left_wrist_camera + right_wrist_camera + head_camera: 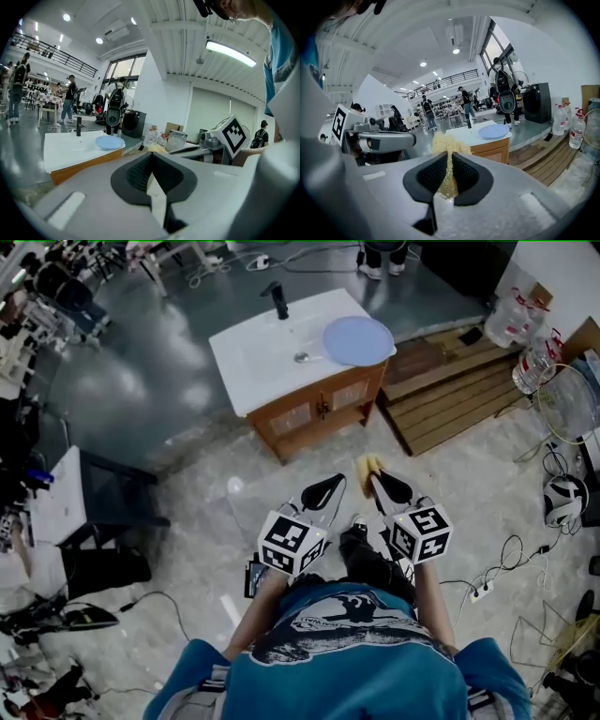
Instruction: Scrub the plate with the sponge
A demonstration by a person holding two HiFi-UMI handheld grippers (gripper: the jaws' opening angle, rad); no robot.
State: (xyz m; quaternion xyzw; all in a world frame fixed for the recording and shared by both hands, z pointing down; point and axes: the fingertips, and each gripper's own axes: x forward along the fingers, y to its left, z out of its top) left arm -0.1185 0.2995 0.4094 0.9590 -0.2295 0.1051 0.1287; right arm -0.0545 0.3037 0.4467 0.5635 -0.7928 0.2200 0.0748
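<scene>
1. Two pads of the right gripper (450,157) are clamped on a yellow fibrous sponge (443,140), and most of it sticks out past the tips. Judged: it is gripped by its near end so that the free end can meet the dish.
2. Left gripper (151,154): jaws pressed together, nothing between them. Probably kept free to steady the dish once scrubbing begins.
3. Head view: both grippers sit low in the centre of the frame, side by side. Their tips point toward the top of the frame, over bare floor. The sponge shows as a yellow tuft at the right gripper's tips.
4. Pale blue plate (358,340): lies flat at the right-hand end of the white vanity top (258,357), upper centre of the frame. It is close to the counter edge and well apart from both grippers.
5. Black faucet (277,300): stands at the far edge of the vanity top, left of the plate. The plate sits beside the basin, not under the spout.
6. Judgement: scrubbing has not begun, as the sponge and plate are not in contact.
</scene>
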